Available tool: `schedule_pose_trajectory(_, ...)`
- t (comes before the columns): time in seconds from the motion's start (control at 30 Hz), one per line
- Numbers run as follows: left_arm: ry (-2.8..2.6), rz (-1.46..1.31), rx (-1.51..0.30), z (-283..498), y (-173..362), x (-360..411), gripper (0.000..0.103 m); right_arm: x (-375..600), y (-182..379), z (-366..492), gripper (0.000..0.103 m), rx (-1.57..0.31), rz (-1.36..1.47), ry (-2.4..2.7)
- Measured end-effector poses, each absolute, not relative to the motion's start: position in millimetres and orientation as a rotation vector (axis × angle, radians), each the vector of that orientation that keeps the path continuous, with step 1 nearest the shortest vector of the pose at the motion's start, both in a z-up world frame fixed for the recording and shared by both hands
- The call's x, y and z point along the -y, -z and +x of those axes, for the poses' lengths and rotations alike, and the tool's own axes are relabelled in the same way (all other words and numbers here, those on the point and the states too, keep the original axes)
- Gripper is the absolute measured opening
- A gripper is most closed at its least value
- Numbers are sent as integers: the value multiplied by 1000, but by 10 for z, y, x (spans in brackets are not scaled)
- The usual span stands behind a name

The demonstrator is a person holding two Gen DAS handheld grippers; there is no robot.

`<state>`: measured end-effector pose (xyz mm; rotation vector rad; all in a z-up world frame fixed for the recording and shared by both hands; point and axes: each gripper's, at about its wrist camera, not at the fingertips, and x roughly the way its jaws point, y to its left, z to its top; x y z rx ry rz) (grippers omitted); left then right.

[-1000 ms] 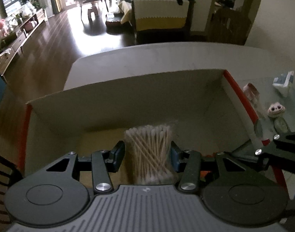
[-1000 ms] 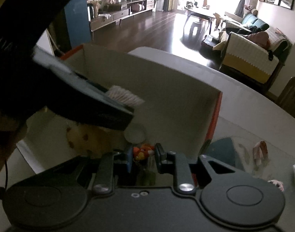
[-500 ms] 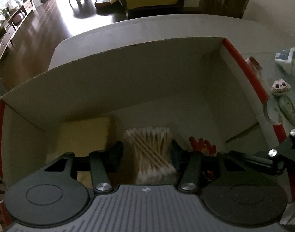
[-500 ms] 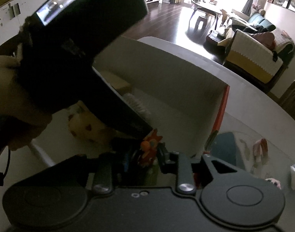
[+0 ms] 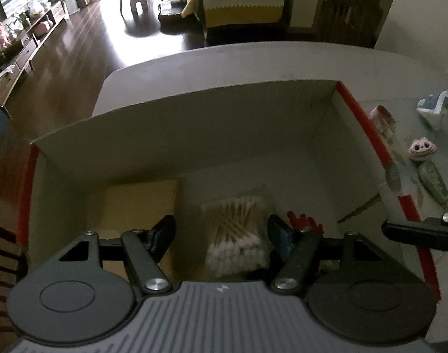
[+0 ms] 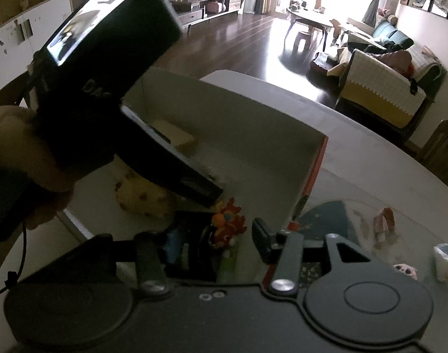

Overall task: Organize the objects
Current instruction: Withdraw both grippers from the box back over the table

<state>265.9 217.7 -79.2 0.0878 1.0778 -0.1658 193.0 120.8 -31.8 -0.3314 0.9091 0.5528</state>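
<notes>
The left gripper (image 5: 221, 236) hangs over the open cardboard box (image 5: 194, 123), its jaws spread wide with clear gaps on both sides of the pack of cotton swabs (image 5: 237, 232), which lies loose on the box floor directly between and just below the fingertips. Left of that gripper's left finger a flat yellow pad (image 5: 141, 203) lies against the box's left wall. Right of its right finger an orange-red toy (image 5: 304, 222) shows, and beyond that the floor is bare up to the red-edged right wall.

The right gripper (image 6: 221, 236) is also wide open, gripping nothing; the orange-red toy (image 6: 228, 225) stands between its fingers, nearer the left one, free of both. Its right finger sits close to the box's red rim. Ahead and left, the left gripper's body crosses above a yellow spotted plush (image 6: 143, 198), leaving little room there. Farther on, the tall far wall closes the box. Outside, right of the rim, small items lie on the table (image 5: 415, 94), among them a small big-eyed figure (image 5: 422, 150) and a white packet (image 5: 432, 107).
</notes>
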Motion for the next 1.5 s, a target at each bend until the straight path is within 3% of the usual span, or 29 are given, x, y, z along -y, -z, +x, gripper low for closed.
schedule_pose_trajectory(0.17, 146, 78, -1047, 2538, 656, -2271, 75, -1143, 205, 1871, 62, -885, -315, -563)
schedule_pose_trajectory(0.67, 105, 1, -965, 2117, 291, -2345, 76, -883, -62, 1608, 76, -831, -283, -608)
schedule_pose_trajectory(0.73, 104, -5, -956, 2044, 252, -2315, 81, -832, -79, 1568, 77, -828, -286, -609)
schedule_pose_trajectory(1.23, 110, -76, -923, 1645, 135, -1750, 86, 94, -97, 1414, 79, -819, -222, -582)
schedule_pose_trajectory(1.33, 107, -81, -915, 1582, 113, -1569, 92, 338, -66, 1414, 80, -822, -209, -568)
schedule_pose_trajectory(1.5, 137, -118, -910, 1519, 109, -1265, 93, 803, 1, 1430, 80, -834, -191, -535)
